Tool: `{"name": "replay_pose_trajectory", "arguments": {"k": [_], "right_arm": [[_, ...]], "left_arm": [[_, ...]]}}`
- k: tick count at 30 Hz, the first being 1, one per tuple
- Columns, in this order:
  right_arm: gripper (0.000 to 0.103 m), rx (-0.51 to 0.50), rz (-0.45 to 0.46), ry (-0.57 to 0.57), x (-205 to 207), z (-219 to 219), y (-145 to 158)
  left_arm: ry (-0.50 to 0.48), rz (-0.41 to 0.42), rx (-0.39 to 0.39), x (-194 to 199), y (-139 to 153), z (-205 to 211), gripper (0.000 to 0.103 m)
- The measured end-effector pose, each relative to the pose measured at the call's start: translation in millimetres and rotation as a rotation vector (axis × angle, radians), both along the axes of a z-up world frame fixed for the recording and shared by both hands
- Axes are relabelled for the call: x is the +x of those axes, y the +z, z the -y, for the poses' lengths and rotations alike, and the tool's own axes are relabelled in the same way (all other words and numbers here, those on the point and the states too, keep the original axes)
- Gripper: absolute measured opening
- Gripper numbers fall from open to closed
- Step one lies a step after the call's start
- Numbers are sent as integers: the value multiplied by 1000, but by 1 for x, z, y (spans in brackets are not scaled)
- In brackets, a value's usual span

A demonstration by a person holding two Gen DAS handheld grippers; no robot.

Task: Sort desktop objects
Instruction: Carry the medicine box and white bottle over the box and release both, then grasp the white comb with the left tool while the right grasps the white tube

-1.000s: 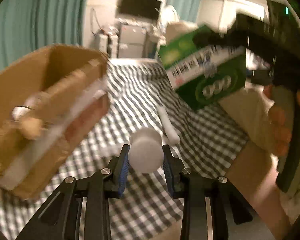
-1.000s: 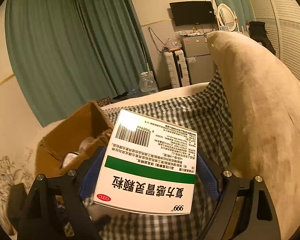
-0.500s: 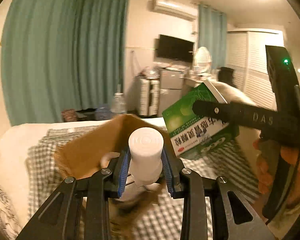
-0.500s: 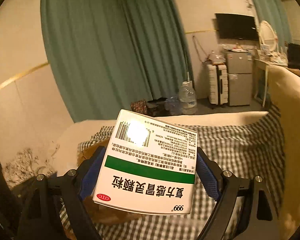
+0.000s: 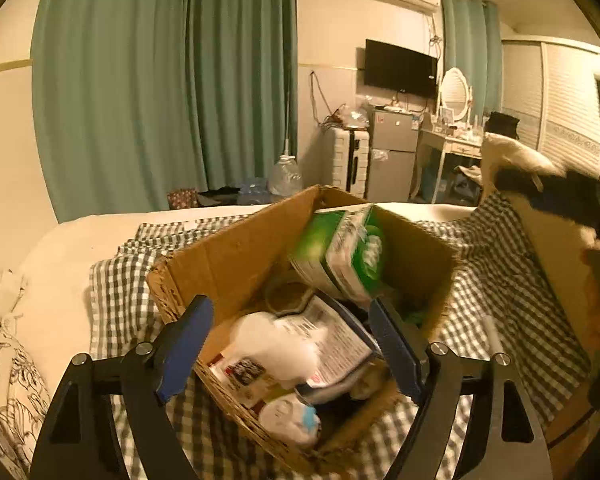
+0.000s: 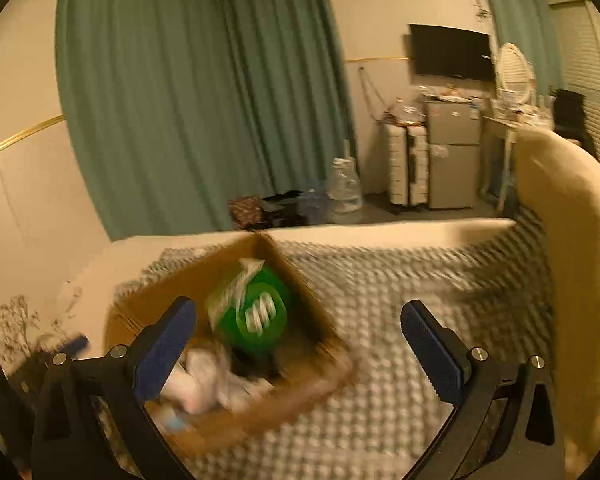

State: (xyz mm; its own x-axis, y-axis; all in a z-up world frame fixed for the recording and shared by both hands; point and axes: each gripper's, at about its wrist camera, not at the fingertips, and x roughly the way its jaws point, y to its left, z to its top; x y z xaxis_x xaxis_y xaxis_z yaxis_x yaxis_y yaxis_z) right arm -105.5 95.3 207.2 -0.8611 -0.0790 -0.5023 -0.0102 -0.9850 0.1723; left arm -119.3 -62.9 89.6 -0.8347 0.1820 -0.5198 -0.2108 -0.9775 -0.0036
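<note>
An open cardboard box [image 5: 236, 256] stands on the checked cloth, also in the right wrist view [image 6: 300, 280]. The green and white medicine box [image 5: 340, 256] is inside it, tilted against the far wall; it shows blurred in the right wrist view [image 6: 256, 312]. The white bottle [image 5: 276, 344] is in the box near the front, blurred, among papers and a small white and blue item [image 5: 290, 420]. My left gripper [image 5: 292, 348] is open and empty over the box's near edge. My right gripper [image 6: 300, 344] is open and empty, above the box's right side.
A checked cloth [image 5: 500, 280] covers the bed. A white stick-like object [image 5: 492, 332] lies on it right of the box. A beige cushion [image 6: 580, 240] rises at the right. Curtains, a fridge and a TV stand far behind.
Both grippers have opened. The white bottle has left my left gripper and the medicine box has left my right gripper; both are now inside the cardboard box.
</note>
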Motion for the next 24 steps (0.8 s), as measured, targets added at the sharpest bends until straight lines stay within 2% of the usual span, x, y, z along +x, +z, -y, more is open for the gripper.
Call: {"name": "replay_pose_trajectory", "arguments": {"k": [2,5,8,12,16,18,21,22,24], "right_arm": [[103,31,50,-41,24,-22,-14],[103,60,119,-93,53,-46,-35],[103,14,150,-117,79,-65,-50],[102,31,175,-125,85,-70,-62],[102,83,182,-157,75,-64,-74],[103,138,219,-211,66,-62,-81],[103,190,215,-200,53,-51,-93],[103,199,228,-189,46,-47,-97],[102,151,252,-157,30,-48,-107]], "left_arm": [[-41,-21,6,12,2,-10,90],[-165,-46,5,33,3,-43,93],[-302,-61,5,58,-7,-82,103],[-401,5,29,69,-32,-127,103],[-479,73,48,66,-69,-151,103],[-481,124,55,57,-91,-154,103],[-443,165,62,40,-116,-152,103],[-431,174,56,34,-121,-152,103],[-415,202,39,20,-131,-151,103]]}}
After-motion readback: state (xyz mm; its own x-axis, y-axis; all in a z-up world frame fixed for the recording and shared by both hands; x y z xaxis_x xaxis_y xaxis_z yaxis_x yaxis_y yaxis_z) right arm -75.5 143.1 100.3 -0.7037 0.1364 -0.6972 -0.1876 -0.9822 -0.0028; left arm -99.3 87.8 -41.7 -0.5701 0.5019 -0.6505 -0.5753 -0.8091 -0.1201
